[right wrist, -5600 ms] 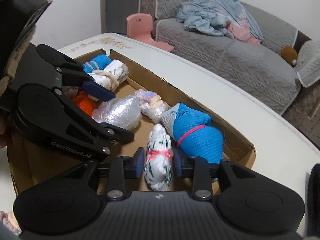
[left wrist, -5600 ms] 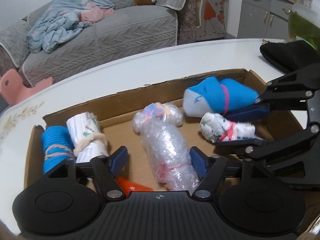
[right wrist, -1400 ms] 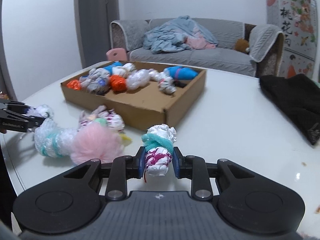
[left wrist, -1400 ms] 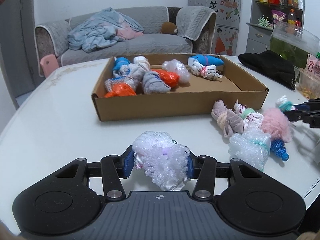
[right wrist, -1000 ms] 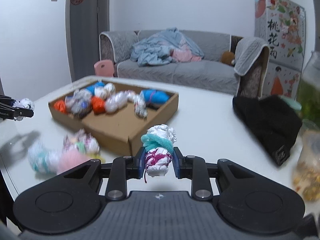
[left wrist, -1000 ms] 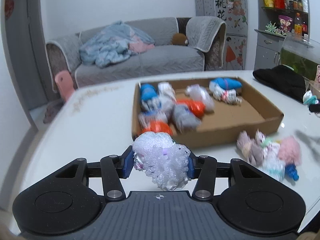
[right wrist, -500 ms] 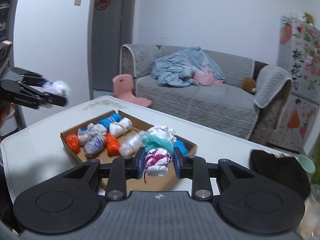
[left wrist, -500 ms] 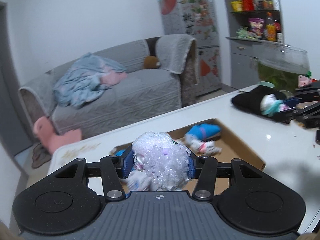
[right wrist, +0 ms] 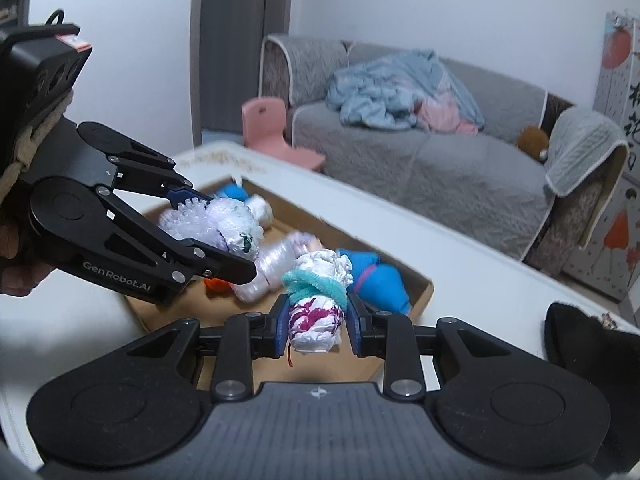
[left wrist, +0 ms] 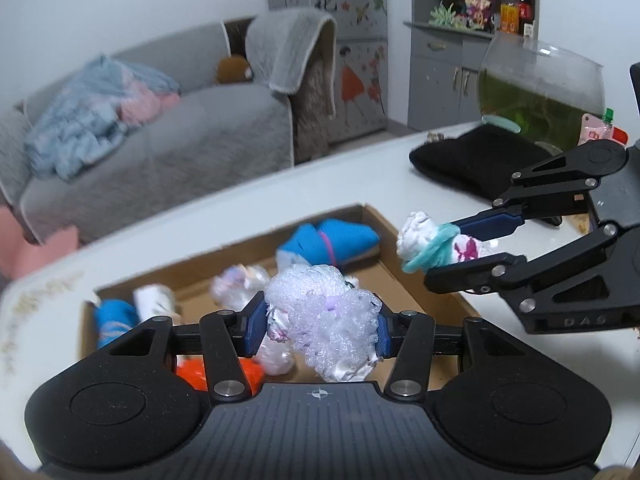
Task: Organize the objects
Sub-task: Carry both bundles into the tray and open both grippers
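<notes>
My left gripper (left wrist: 318,330) is shut on a white bubble-wrap bundle (left wrist: 324,320), held above the cardboard box (left wrist: 404,280). My right gripper (right wrist: 318,326) is shut on a white roll with a teal band and magenta marks (right wrist: 316,304); it hovers over the box's right end. The right gripper (left wrist: 460,246) with its roll (left wrist: 428,240) enters the left wrist view from the right, and the left gripper (right wrist: 218,232) with its bundle (right wrist: 224,228) enters the right wrist view from the left. Several wrapped bundles lie in the box, among them a blue one (left wrist: 332,242).
The box stands on a white table (left wrist: 320,188). A black cloth (left wrist: 476,160) and a glass bowl with green water (left wrist: 540,92) are at the table's right end. Behind the table are a grey sofa (right wrist: 420,164) and a pink child's chair (right wrist: 268,124).
Both grippers have swung in from the table's near side and now hang over the box, close to each other. Each keeps its bundle.
</notes>
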Motion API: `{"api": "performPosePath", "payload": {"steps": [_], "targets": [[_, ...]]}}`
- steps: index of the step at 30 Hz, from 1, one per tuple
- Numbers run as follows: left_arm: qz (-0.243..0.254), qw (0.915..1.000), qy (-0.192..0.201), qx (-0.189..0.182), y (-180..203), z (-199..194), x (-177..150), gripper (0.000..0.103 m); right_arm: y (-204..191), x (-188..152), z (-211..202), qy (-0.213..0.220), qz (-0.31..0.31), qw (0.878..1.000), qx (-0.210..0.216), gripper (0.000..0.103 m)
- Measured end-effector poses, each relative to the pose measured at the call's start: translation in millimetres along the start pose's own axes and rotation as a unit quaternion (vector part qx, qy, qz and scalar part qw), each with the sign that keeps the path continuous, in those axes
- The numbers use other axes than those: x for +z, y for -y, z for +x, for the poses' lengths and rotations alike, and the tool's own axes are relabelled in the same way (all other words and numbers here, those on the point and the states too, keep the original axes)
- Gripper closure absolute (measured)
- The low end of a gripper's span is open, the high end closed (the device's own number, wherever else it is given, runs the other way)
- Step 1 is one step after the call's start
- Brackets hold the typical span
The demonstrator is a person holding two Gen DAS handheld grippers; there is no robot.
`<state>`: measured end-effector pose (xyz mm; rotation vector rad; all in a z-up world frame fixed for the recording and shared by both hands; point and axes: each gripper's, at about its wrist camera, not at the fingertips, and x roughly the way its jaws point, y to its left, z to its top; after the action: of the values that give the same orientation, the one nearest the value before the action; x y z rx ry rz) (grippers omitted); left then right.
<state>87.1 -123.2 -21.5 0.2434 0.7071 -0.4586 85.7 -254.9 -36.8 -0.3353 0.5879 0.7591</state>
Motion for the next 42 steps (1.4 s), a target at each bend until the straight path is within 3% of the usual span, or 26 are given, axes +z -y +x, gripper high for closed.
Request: {"api": "performPosePath", "payload": {"steps": [5,13,29,33,37,42], "targets": [[-0.019,0.9994,-0.026,-0.011,-9.0,31.8,-4.9,0.046,12.7,-2.2,23.8,-0.026,0.005,1.0,-0.003,0.077],[-0.003,0.9981,-0.06,-0.011,-9.7,65.7,-9.5,0.046,16.5,-2.5,45.1,-0.064,-0.009,0.998,-0.003,0.076],[0.008,0.9956,-0.094,-0.003,-12.9,95.2,-2.4,0.043,24.2,1.6,68.0,-0.106,-0.038,0.994,-0.007,0.075],[0.008,0.9949,-0.101,0.004,-11.8,94.3,-1.4,0.036,24.8,3.4,66.2,-0.113,-0.04,0.993,-0.01,0.073],[0.016,0.9933,-0.112,0.026,-9.0,92.8,-1.8,0.023,22.5,7.3,64.6,-0.121,-0.047,0.991,-0.013,0.068],[0.007,0.9916,-0.126,0.028,-10.1,92.6,-0.1,0.021,21.8,13.0,64.2,-0.123,-0.045,0.991,-0.021,0.063]]}}
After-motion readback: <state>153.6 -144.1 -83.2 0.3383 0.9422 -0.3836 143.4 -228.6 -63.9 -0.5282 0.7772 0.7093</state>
